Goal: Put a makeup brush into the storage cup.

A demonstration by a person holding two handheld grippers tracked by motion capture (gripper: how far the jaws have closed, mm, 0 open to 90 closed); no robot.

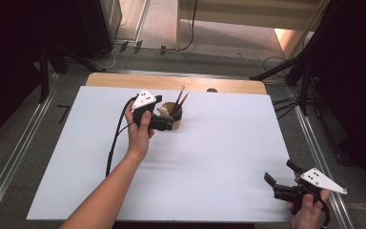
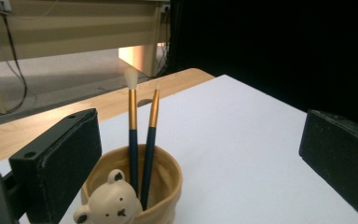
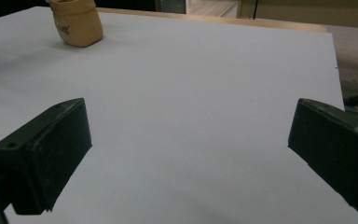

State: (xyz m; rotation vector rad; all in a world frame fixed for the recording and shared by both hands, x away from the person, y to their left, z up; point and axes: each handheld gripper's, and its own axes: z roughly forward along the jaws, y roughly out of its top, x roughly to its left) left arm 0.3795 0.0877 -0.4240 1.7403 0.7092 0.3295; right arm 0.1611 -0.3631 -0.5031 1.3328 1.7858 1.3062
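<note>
Jaws wide beside bear cup [image 2: 135, 191]

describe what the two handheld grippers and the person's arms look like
Both the left gripper and the right gripper are black with blocky rectangular jaws, each topped by a white triangular plate with dark dots. A black cable trails from the left one. The forearms are bare, no sleeves.

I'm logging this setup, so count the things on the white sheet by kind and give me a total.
Brushes: 2
Bear cup: 1
Total: 3
</note>
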